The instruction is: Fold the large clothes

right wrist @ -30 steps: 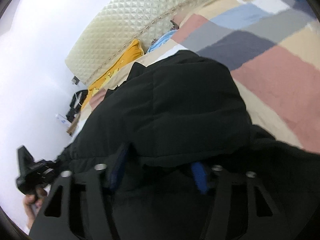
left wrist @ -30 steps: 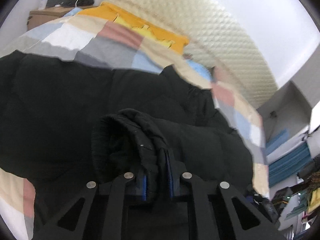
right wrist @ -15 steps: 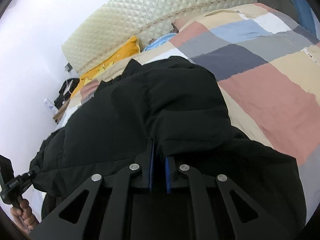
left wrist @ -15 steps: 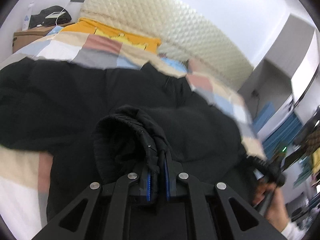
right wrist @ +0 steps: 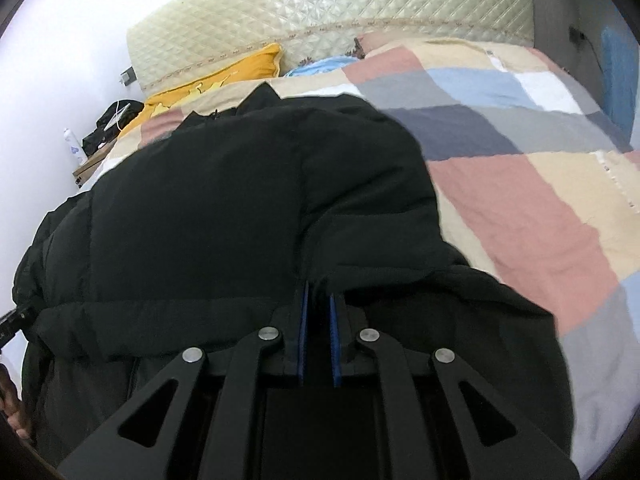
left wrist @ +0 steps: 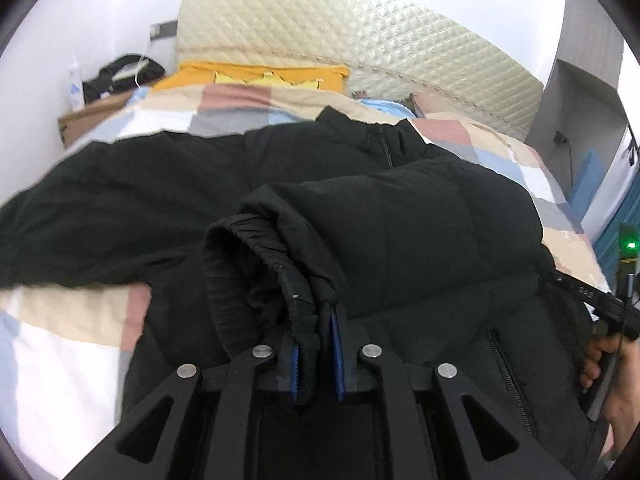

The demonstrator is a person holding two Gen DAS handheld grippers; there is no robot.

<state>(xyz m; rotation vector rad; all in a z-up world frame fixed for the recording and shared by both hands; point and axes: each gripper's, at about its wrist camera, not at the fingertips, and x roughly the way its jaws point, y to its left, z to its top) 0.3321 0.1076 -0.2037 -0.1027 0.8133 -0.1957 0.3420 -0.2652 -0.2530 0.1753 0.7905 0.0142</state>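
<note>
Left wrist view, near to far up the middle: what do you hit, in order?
left gripper with its jaws shut on the sleeve cuff → black puffer jacket → checked quilt → yellow pillow → quilted headboard

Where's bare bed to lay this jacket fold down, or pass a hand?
Free: checked quilt right of the black jacket, running up to the headboard. Also the quilt corner below the spread sleeve. Crowded: the middle under the jacket, and the head end with the yellow pillow.
</note>
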